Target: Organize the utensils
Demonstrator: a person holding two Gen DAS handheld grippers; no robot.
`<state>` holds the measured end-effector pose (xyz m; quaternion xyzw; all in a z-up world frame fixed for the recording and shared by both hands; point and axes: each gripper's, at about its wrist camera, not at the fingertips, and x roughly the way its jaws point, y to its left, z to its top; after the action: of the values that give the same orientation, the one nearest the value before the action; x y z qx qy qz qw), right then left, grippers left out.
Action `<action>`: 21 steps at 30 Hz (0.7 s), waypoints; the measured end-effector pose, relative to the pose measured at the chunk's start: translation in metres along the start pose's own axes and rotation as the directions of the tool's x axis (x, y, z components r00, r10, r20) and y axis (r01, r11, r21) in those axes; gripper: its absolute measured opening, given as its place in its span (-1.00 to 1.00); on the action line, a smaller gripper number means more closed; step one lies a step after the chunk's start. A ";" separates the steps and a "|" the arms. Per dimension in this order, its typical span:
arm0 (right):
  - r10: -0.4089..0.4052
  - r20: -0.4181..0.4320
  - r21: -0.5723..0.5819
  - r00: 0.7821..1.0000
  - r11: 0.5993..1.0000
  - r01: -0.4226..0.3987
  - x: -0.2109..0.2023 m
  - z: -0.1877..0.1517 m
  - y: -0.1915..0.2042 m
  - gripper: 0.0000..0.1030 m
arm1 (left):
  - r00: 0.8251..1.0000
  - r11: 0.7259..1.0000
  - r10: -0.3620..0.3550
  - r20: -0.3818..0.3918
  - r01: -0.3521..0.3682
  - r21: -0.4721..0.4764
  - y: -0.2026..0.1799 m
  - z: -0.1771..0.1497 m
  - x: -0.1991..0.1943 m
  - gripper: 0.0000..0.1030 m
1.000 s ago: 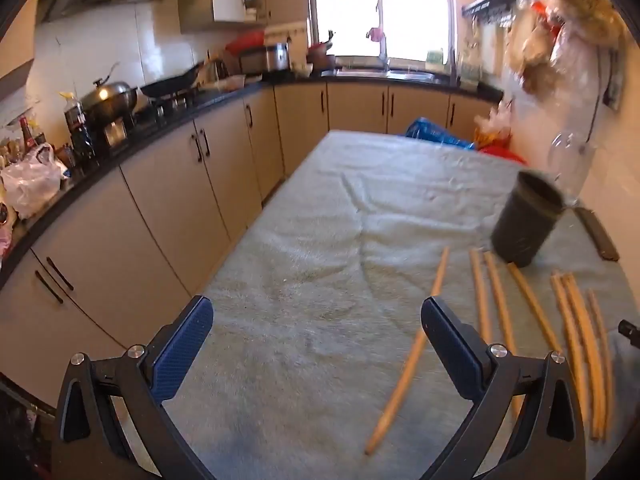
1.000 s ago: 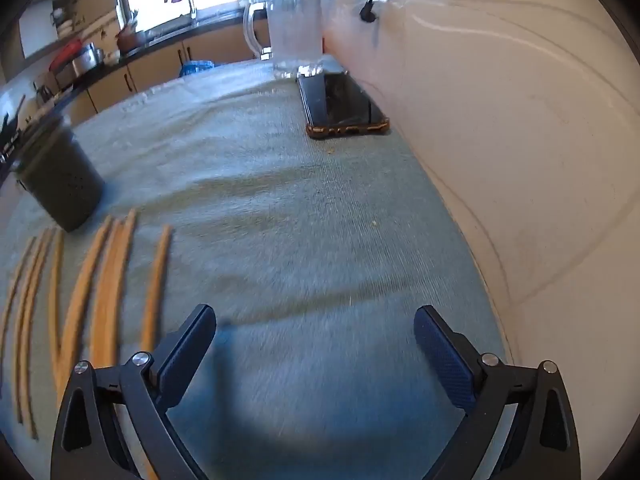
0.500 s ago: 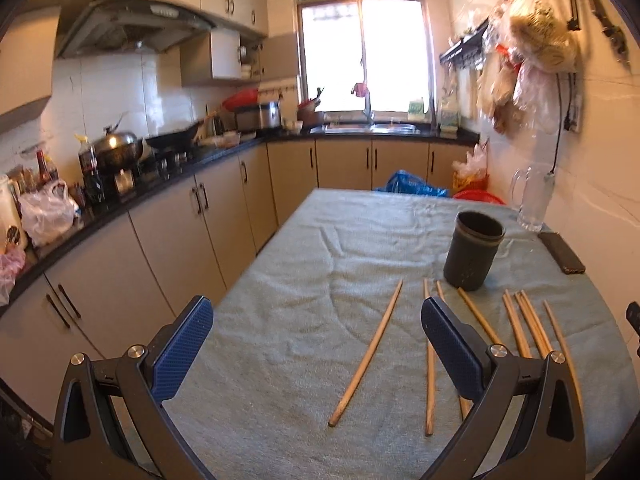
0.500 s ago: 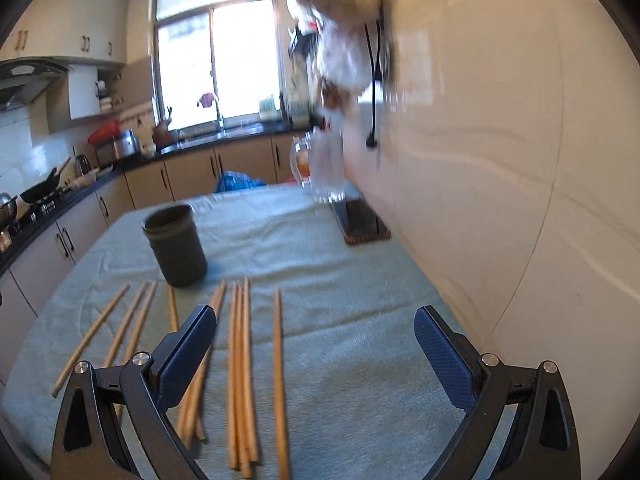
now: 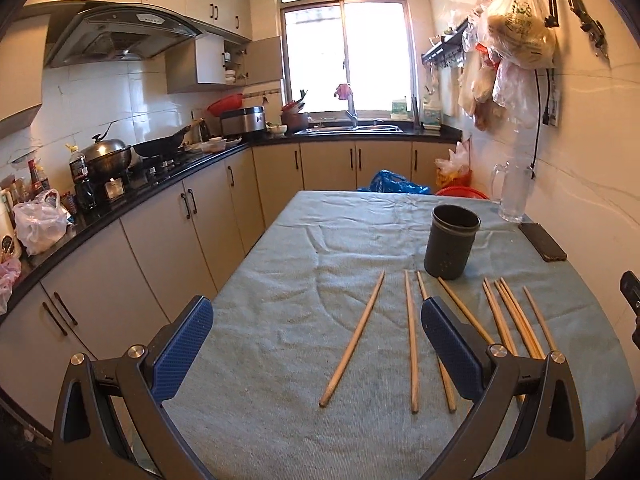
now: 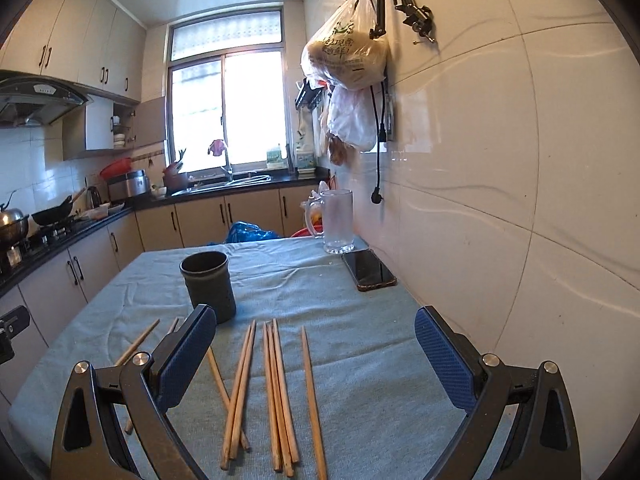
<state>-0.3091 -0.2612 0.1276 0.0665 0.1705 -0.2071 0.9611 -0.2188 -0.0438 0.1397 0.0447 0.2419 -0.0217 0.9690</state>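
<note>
Wooden chopsticks (image 6: pixel 276 392) lie loose on the cloth beside the dark holder (image 6: pixel 208 286), uncollected; left gripper (image 5: pixel 316 352) and right gripper (image 6: pixel 310 356) hover released, empty.

A bright window (image 5: pixel 344 54) stands at the far end of the kitchen, above a black counter (image 5: pixel 224 152) that runs over beige cabinets (image 5: pixel 172 236). White tiled wall (image 6: pixel 520 160) borders the table (image 5: pixel 280 320), which wears a grey-blue cloth.

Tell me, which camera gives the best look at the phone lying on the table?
The right wrist view: the phone lies near the middle, screen plain. In the left wrist view it sits near the right edge, smaller and more distorted.
</note>
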 end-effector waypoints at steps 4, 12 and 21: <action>0.006 -0.024 0.012 1.000 1.000 -0.006 0.000 -0.004 0.000 0.96 | 1.000 1.000 -0.017 -0.024 0.017 0.002 0.000 -0.003 0.004 1.00; 0.006 -0.072 0.028 0.997 1.000 -0.004 0.010 -0.009 0.000 0.96 | 0.998 1.000 -0.028 -0.063 0.028 -0.006 0.002 -0.006 0.013 1.00; 0.012 -0.115 0.029 0.993 1.000 -0.009 0.023 -0.015 0.003 0.97 | 0.994 0.999 -0.036 -0.108 0.037 0.004 0.001 -0.010 0.028 1.00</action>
<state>-0.2926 -0.2637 0.1058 0.0928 0.2222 -0.2002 0.9497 -0.1986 -0.0426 0.1177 0.0442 0.2944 -0.0377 0.9539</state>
